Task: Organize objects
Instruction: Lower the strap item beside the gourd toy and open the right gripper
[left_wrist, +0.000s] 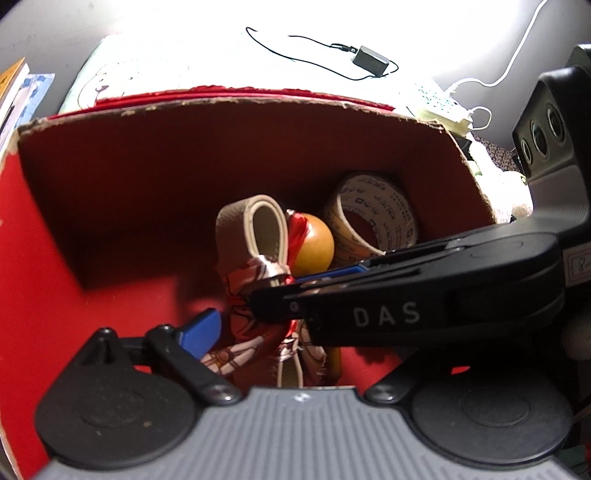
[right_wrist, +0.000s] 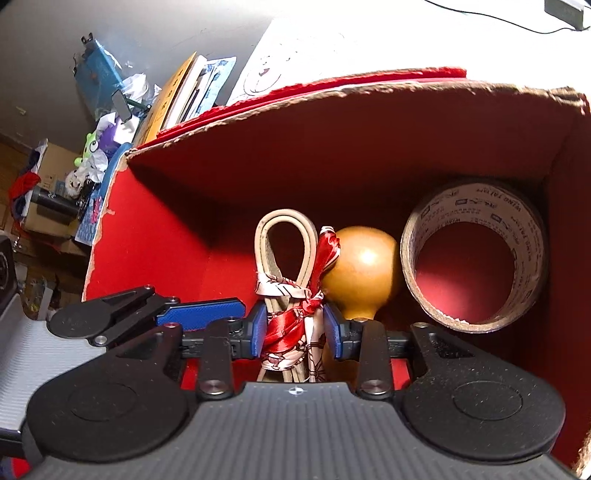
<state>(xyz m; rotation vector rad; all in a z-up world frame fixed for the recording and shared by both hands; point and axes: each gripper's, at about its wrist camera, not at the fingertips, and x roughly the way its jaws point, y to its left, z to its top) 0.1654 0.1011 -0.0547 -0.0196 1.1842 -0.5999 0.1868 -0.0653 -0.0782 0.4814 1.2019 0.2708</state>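
Observation:
Both grippers reach into a red cardboard box (left_wrist: 110, 192) (right_wrist: 155, 229). My right gripper (right_wrist: 295, 328) is shut on a folded beige belt (right_wrist: 284, 236) tied with a red and white scarf (right_wrist: 295, 317). A tan gourd (right_wrist: 362, 273) lies right of the belt, touching a roll of printed packing tape (right_wrist: 476, 254) in the box's right corner. In the left wrist view the belt (left_wrist: 258, 225), gourd (left_wrist: 316, 243) and tape (left_wrist: 373, 218) also show. My left gripper (left_wrist: 258, 317) is open beside the scarf bundle (left_wrist: 255, 332); the right gripper (left_wrist: 388, 295) crosses over it and hides its right finger.
Books and papers (right_wrist: 184, 96) lean behind the box on the left, with toys and clutter (right_wrist: 92, 158) beyond. A black adapter with cable (left_wrist: 371, 61) and a white charger cable (left_wrist: 480, 96) lie on the bright surface behind the box.

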